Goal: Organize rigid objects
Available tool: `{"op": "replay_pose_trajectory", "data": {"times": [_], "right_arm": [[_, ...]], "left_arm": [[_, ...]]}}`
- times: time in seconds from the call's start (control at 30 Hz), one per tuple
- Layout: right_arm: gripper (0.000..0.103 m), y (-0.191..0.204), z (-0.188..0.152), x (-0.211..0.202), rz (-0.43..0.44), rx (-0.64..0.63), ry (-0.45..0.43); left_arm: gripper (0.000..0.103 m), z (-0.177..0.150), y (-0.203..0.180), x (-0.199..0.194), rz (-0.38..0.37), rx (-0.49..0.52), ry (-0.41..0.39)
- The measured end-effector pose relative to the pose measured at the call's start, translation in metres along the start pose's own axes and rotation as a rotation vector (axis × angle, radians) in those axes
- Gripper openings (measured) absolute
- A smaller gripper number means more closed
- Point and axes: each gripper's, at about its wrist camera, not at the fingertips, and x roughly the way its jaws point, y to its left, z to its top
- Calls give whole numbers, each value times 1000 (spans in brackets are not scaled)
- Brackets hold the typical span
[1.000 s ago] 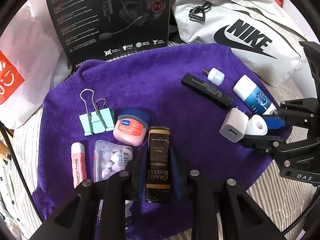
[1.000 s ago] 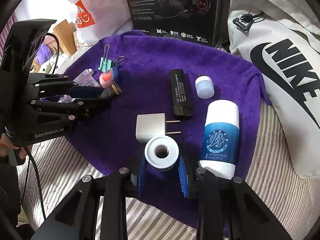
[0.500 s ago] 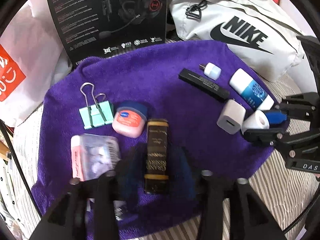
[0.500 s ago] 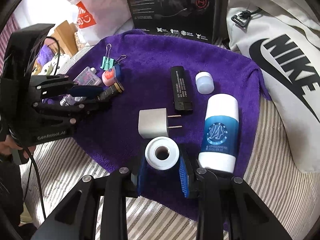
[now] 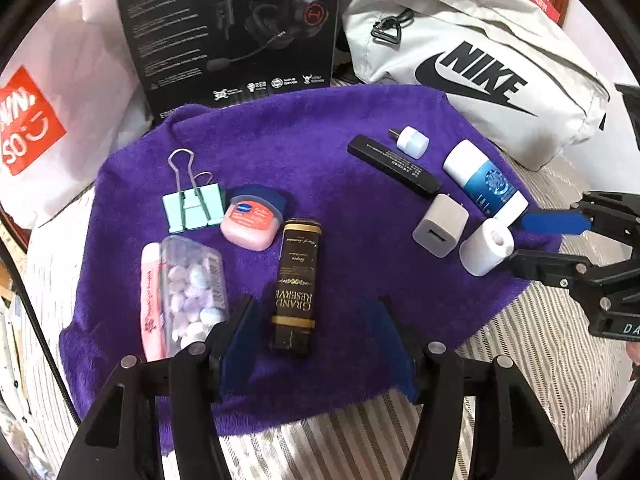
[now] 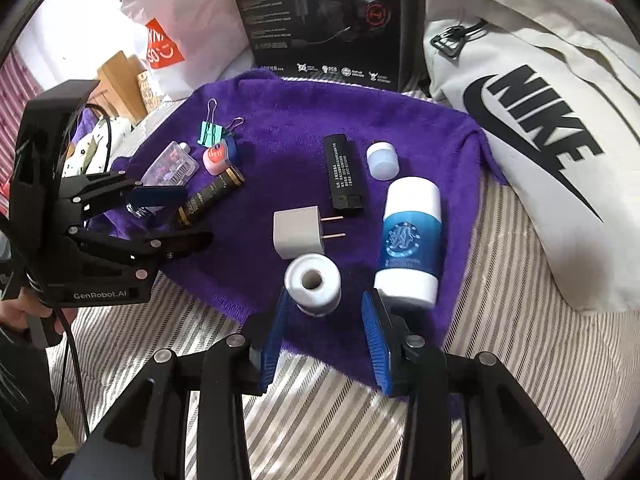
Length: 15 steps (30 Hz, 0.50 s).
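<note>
My left gripper (image 5: 316,334) opens off the black tube (image 5: 297,282); my right gripper (image 6: 326,324) opens off the white roll (image 6: 313,283); both now lie placed on the purple towel (image 5: 304,136).

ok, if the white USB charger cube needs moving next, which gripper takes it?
Right, probably. The charger cube lies just beyond the tape roll that the right gripper is opening its jaws away from. The left gripper is across the purple towel, straddling the dark Grand Reserve tube.

Behind your purple towel (image 5: 304,136) stand a black headset box (image 5: 236,28), a grey Nike bag (image 5: 480,60) and a white shopping bag (image 5: 48,112), all on striped bedding (image 6: 360,420)
</note>
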Motion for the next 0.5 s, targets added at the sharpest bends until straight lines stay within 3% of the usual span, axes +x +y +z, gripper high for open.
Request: {"op": "replay_pose_trajectory", "data": {"times": [0.07, 0.13, 0.3, 0.5], "right_arm": [[59, 0, -2, -4, -33, 5, -12], [66, 0, -8, -10, -29, 10, -24], [66, 4, -26, -21, -41, 44, -49], [69, 10, -50, -48, -76, 136, -132]], "left_arm": [[60, -2, 0, -5, 1, -9, -5], [68, -6, -1, -12, 13, -10, -19], [79, -20, 1, -30, 16, -46, -49], [80, -43, 4, -55, 71, -59, -94]]}}
